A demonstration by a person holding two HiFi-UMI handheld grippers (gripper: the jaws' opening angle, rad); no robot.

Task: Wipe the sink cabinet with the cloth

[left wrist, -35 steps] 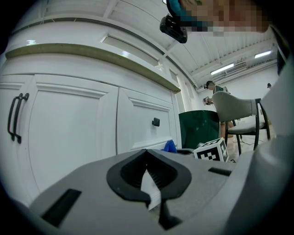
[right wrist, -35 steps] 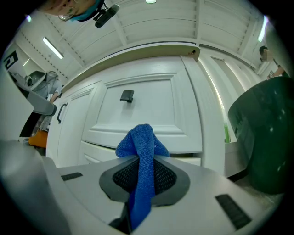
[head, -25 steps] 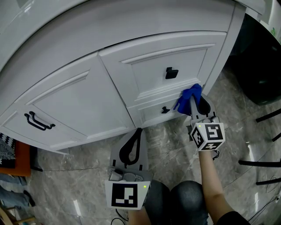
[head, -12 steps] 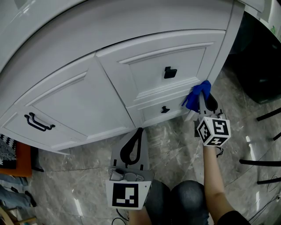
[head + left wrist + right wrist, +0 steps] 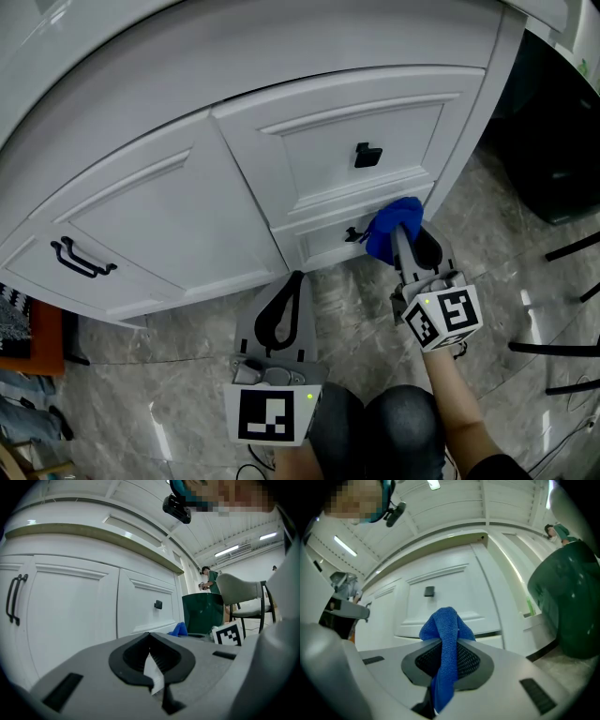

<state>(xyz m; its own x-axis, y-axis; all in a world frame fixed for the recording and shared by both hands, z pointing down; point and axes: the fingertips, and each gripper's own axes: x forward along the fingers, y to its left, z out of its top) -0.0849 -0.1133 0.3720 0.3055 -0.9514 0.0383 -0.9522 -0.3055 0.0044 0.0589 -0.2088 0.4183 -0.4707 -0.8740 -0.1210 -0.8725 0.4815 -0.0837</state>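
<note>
The white sink cabinet [image 5: 169, 202] fills the top of the head view, with a black door handle [image 5: 80, 260] and two drawer knobs. My right gripper [image 5: 401, 236] is shut on the blue cloth [image 5: 390, 225], which is pressed against the lower drawer front just right of its knob [image 5: 352, 234]. In the right gripper view the cloth [image 5: 445, 630] bunches up out of the shut jaws before the upper drawer [image 5: 436, 597]. My left gripper [image 5: 294, 281] hangs shut below the cabinet, short of the door, with only a small white scrap [image 5: 152, 674] between its jaws.
A dark green bin [image 5: 569, 597] stands right of the cabinet on the grey marble floor [image 5: 356, 309]. Black chair legs [image 5: 572, 248] cross the far right. An orange object [image 5: 28, 342] lies at the far left. A chair [image 5: 243, 592] shows in the left gripper view.
The right gripper swept the cloth right along the lower drawer front, then back left and slightly down to beside the knob. The left gripper stayed put.
</note>
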